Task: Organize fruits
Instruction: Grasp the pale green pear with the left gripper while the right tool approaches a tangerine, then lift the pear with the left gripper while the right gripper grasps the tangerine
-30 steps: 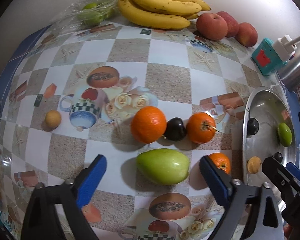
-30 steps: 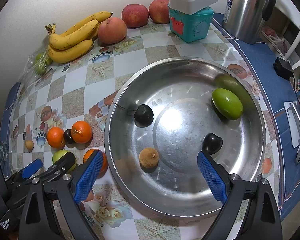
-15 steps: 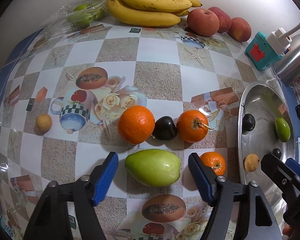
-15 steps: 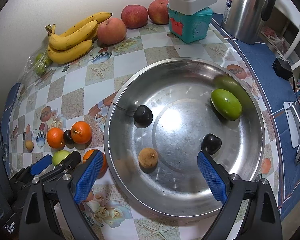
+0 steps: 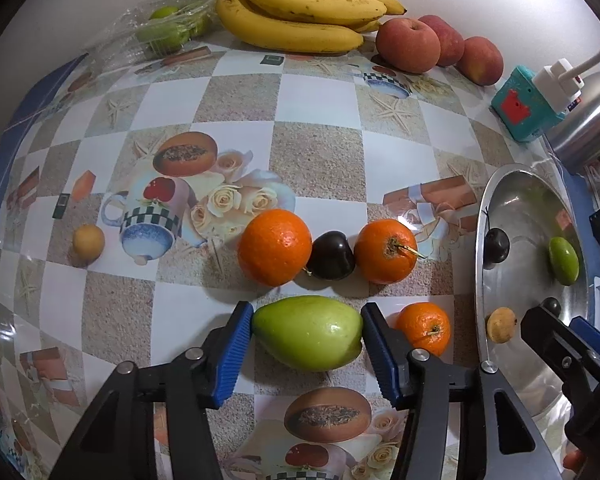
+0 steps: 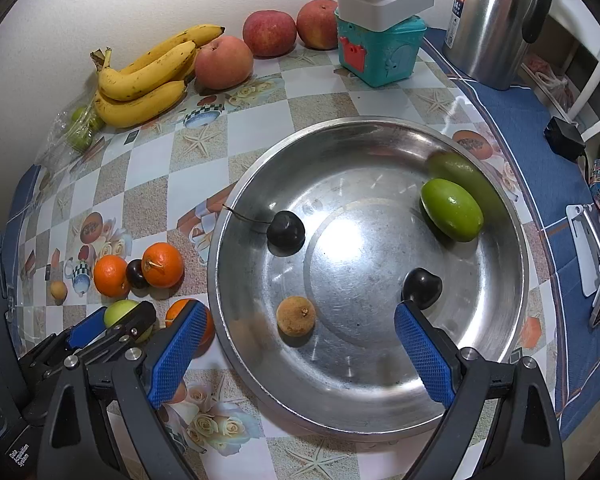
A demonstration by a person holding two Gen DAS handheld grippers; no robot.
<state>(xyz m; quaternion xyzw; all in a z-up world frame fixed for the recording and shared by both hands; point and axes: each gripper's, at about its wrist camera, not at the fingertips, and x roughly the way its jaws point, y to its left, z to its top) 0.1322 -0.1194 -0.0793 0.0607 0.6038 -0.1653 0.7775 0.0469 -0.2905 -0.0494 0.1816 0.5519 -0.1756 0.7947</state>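
Observation:
On the patterned tablecloth lies a green mango (image 5: 308,332). My left gripper (image 5: 306,320) points down over it, its jaws closing with the mango between them, and both blue pads touch its ends. Behind it sit two oranges (image 5: 274,246) (image 5: 385,250) with a dark plum (image 5: 332,256) between them; a small mandarin (image 5: 424,328) lies to the right. My right gripper (image 6: 300,312) hangs open over the steel bowl (image 6: 500,280), holding nothing. The bowl holds a green fruit (image 6: 451,210), two dark plums (image 6: 286,232) (image 6: 422,287) and a brown round fruit (image 6: 296,315).
Against the back wall are bananas (image 5: 300,20), three apples (image 5: 408,44) and a plastic bag of green fruit (image 5: 160,32). A teal box with a power strip on top (image 6: 380,44) and a steel kettle (image 6: 496,20) stand behind the bowl. A small yellow fruit (image 5: 88,243) lies far left.
The left gripper's jaws have come in from wide apart until the pads meet the green mango. The right gripper and the fruit in the bowl have not moved.

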